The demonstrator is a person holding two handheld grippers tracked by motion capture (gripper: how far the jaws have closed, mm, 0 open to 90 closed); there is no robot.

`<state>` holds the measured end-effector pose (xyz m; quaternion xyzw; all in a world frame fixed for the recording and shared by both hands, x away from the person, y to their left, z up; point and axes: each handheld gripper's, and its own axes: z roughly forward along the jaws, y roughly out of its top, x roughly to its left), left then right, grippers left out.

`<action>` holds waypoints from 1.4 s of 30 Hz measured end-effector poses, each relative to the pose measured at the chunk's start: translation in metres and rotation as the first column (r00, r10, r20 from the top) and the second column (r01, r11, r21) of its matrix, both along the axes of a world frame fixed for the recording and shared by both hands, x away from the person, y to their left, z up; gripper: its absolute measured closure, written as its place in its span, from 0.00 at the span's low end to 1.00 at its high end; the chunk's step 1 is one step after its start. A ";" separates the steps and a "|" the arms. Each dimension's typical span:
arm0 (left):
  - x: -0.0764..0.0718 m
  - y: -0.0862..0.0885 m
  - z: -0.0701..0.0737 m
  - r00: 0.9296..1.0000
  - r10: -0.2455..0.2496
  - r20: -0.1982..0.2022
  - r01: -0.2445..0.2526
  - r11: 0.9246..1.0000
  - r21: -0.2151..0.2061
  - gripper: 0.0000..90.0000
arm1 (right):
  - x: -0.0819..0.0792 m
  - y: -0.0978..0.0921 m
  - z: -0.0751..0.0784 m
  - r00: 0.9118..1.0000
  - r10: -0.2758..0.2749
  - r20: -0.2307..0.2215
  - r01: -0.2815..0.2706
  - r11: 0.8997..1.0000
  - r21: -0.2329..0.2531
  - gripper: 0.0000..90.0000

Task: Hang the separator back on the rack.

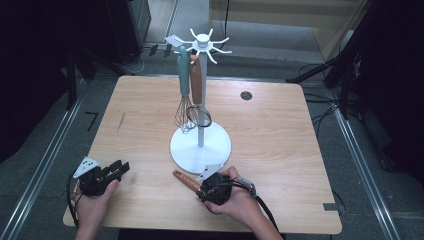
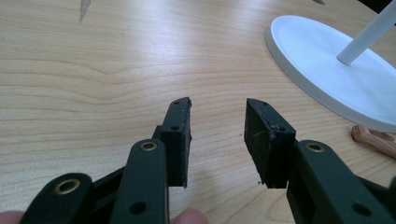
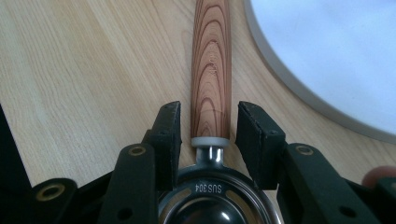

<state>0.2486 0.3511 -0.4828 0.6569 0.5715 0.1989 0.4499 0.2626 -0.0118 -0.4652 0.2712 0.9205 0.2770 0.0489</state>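
Observation:
A utensil with a striped wooden handle [image 1: 184,180] [image 3: 211,60] lies flat on the table just in front of the white stand's round base [image 1: 186,150] [image 3: 336,56]. My right gripper [image 1: 202,189] [image 3: 208,112] is open, its jaws straddling the handle's lower end with a small gap on each side. The utensil's steel head [image 3: 215,205] lies between the jaw arms. My left gripper [image 1: 121,168] [image 2: 218,105] stands open and empty near the front left corner. A teal-handled whisk [image 1: 184,75] and a wooden-handled utensil [image 1: 196,80] hang from the stand's hooks.
The stand's pole [image 1: 201,125] rises from the base [image 2: 327,60]; the lying handle's tip [image 2: 373,140] shows beside it. A dark round grommet [image 1: 246,95] sits at the table's back right. Tripod legs and cables lie on the floor around the table.

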 end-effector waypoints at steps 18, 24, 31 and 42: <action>0.002 0.003 -0.001 1.000 0.009 0.003 -0.009 1.000 0.005 0.63 | 0.015 0.020 0.011 0.995 0.019 -0.103 -0.038 0.982 -0.187 0.72; 0.002 0.003 -0.001 1.000 0.009 0.002 -0.009 1.000 0.006 0.63 | 0.018 0.028 0.006 0.992 0.025 -0.123 -0.055 0.968 -0.243 0.73; 0.001 0.003 -0.001 1.000 0.016 0.012 -0.016 1.000 0.009 0.60 | 0.018 0.034 0.007 0.991 0.012 -0.133 -0.051 0.954 -0.295 0.73; 0.002 0.002 -0.001 0.999 0.037 0.004 -0.038 0.999 0.018 0.52 | 0.018 0.041 0.007 0.990 0.034 -0.135 -0.079 0.937 -0.341 0.79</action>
